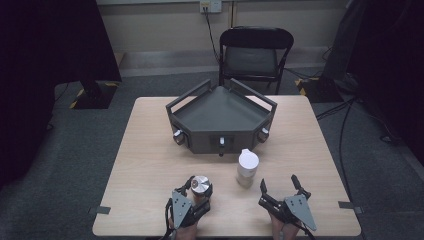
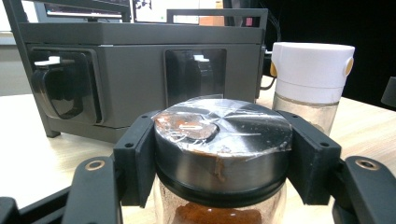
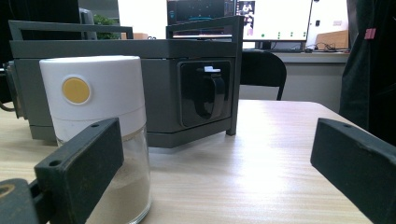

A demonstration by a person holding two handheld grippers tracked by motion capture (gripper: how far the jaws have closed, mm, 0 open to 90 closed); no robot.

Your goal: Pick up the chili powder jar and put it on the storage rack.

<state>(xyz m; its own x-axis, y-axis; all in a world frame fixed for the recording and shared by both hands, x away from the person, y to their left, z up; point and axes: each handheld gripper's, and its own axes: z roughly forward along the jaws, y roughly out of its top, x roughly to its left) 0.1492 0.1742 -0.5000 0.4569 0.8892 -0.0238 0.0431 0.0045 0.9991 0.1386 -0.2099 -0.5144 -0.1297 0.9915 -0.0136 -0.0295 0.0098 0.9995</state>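
Metal-lidded jar [image 1: 201,186]: stands upright at the near edge of the wooden table [image 1: 150,165], toward 6 o'clock; clear film covers its silver lid [image 2: 223,126], and reddish-brown powder shows through the glass below.
Left gripper [image 1: 192,200]: its two black jaws press the jar's lid rim from either side, closed onto it.
White-capped jar [image 1: 247,167]: upright at the metal-lidded jar's 3 o'clock, near but apart; a yellow dot marks its cap, and pale powder fills the glass base [image 3: 123,186].
Right gripper [image 1: 280,187]: jaws spread wide and holding nothing, at the white-capped jar's 5 o'clock, clear of it.
Grey rack [image 1: 220,117]: angular, with rails on top, at the table's centre, 12 o'clock from both jars; sockets are set in its front faces.
Folding chair [image 1: 255,52]: black, beyond the table's far edge.
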